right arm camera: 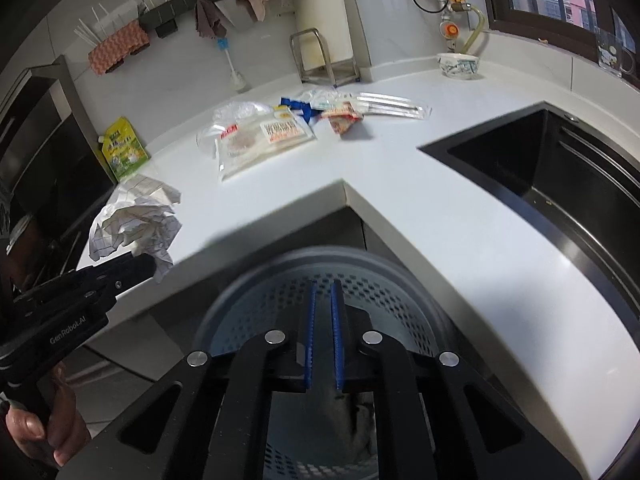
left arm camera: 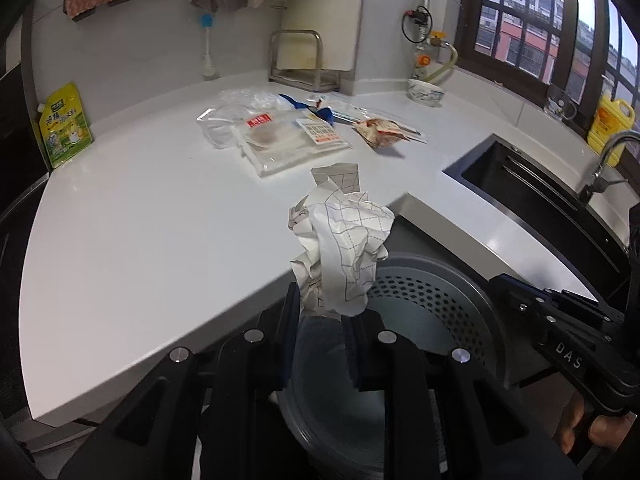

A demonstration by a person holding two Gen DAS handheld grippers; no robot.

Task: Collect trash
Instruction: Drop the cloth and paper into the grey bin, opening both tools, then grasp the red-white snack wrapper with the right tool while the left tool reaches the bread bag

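My left gripper (left arm camera: 326,308) is shut on a crumpled sheet of gridded white paper (left arm camera: 344,240), held over the counter edge just above the grey perforated bin (left arm camera: 452,276). In the right wrist view the same paper (right arm camera: 136,220) hangs at the left from the left gripper (right arm camera: 132,268). My right gripper (right arm camera: 323,292) is shut with nothing between its blue pads, directly above the bin (right arm camera: 260,304). More trash lies on the white counter: clear plastic bags (left arm camera: 280,140), a red-orange wrapper (left arm camera: 380,132) and a blue scrap (left arm camera: 320,110).
A black sink (right arm camera: 560,168) with a faucet (left arm camera: 612,148) is cut into the counter on the right. A green pouch (left arm camera: 66,124) leans at the far left. A bowl (left arm camera: 426,92), a metal rack (left arm camera: 298,60) and a yellow bottle (left arm camera: 610,124) stand along the back.
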